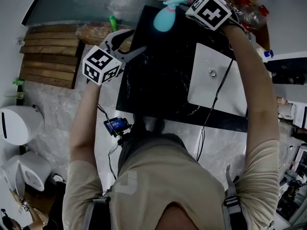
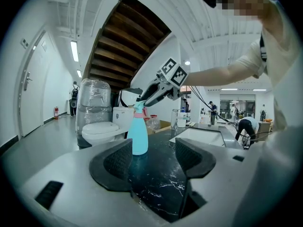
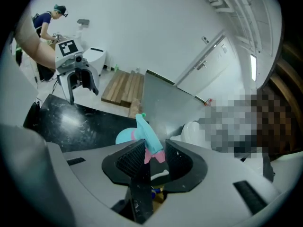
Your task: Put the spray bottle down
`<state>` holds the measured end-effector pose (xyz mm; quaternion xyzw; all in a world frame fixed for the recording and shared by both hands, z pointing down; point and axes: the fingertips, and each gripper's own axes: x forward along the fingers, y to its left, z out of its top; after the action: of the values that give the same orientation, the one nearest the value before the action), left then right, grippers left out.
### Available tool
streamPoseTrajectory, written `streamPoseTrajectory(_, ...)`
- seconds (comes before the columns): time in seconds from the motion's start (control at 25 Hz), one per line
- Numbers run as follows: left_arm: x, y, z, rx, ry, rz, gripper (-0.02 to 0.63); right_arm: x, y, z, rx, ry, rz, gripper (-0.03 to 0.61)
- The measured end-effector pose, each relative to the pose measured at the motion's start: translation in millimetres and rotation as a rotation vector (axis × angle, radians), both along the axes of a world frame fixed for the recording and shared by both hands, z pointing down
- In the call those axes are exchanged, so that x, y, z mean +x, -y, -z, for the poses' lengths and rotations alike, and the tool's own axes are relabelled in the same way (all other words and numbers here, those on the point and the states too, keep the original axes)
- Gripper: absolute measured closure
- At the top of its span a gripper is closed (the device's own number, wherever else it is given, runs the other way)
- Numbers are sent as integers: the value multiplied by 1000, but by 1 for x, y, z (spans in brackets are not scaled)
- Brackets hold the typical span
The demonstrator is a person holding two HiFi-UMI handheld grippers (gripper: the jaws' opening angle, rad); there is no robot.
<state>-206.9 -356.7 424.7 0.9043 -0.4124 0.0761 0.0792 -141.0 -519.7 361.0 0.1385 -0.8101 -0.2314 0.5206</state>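
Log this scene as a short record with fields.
Spray bottle: stands upright on the black counter, towards its far edge.
Right gripper: jaws apart around the bottle's spray head, no firm squeeze visible.
Left gripper: jaws open, nothing between them, at the counter's left edge.
Sink: white, set in the counter's right part.

**A:** Counter (image 1: 158, 80) finish?
**B:** Polished black stone with white veining, glossy. Sink (image 1: 216, 92), at 3 o'clock on it: white, smooth, semi-gloss.
**A:** Bottle (image 2: 140, 134)?
**B:** Smooth plastic with a slight sheen. Left gripper (image 2: 152, 151): grey matt plastic body; pads (image 2: 118, 162) black, matt, cross-hatched.
**A:** Surroundings?
**B:** Planks (image 1: 48, 56), at 10 o'clock in the head view: bare wood, matt. Toilet (image 2: 99, 132): white, glazed, with clear wrinkled film (image 2: 93, 98) behind it. Shirt (image 1: 163, 186): beige cloth.
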Motion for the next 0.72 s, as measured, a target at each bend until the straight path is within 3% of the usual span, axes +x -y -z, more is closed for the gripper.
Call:
streamPoseTrajectory(0.36,0,-1,0,9,8,-6,330,1,0,6,-5,-37,-111,468)
streamPoseTrajectory(0.72,-5,-3,4,19,4,-5,330,6,-1,21,30,61,-120,468)
